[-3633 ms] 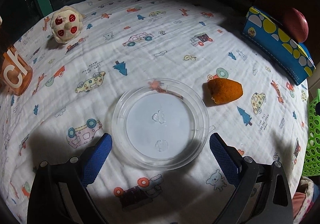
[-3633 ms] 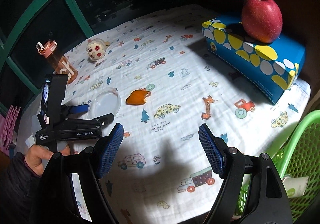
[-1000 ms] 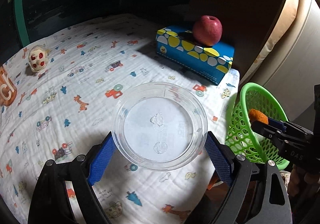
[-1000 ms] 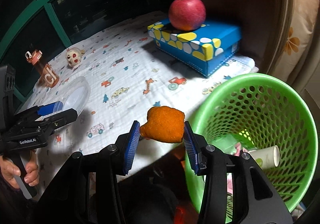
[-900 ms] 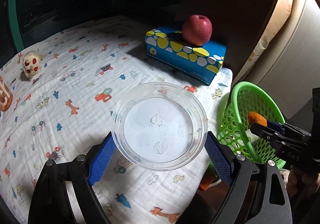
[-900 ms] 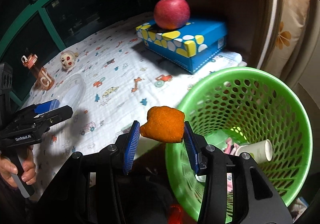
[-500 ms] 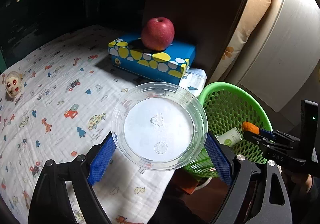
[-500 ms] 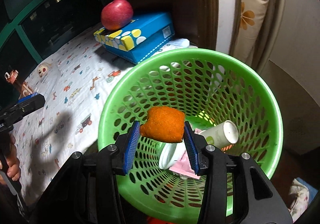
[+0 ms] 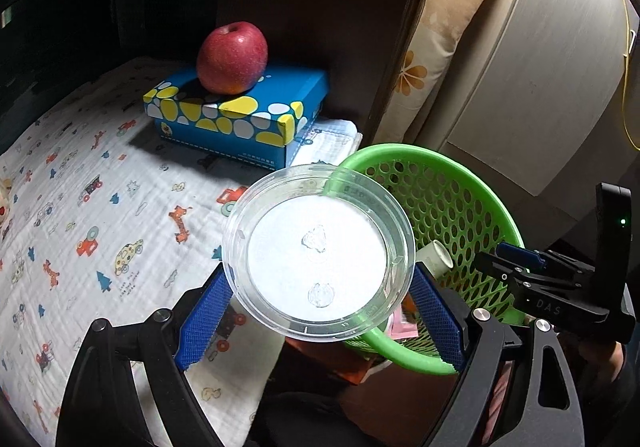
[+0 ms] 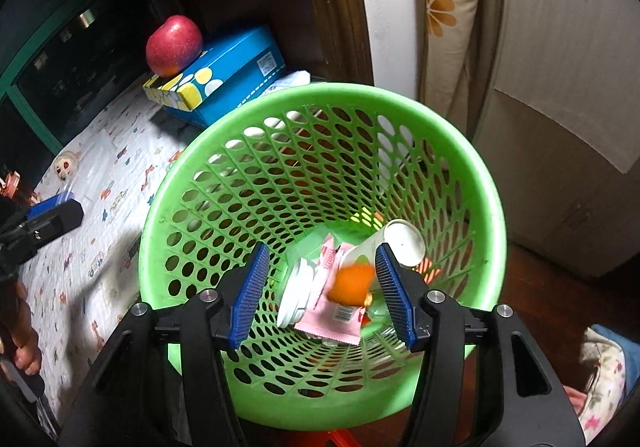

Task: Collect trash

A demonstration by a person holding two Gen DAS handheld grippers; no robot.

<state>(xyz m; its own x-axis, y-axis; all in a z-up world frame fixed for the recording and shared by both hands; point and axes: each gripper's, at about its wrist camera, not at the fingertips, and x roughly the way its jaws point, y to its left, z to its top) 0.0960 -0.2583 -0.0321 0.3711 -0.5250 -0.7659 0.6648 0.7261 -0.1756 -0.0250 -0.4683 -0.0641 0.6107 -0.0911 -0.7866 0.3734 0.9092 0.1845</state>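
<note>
- The right hand-held gripper (image 10: 320,291) has just been opening; the orange scrap (image 10: 352,284) drops free into the green basket (image 10: 486,183).
- The left hand-held gripper (image 9: 318,309) stays clamped on the clear lid (image 9: 318,257) (bring it over the basket's middle first).

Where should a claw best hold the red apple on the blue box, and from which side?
Probably from above, pads on opposite sides of the red apple's widest middle. It sits upright on the blue box with its stem dimple up, and the sides are round and bare.
</note>
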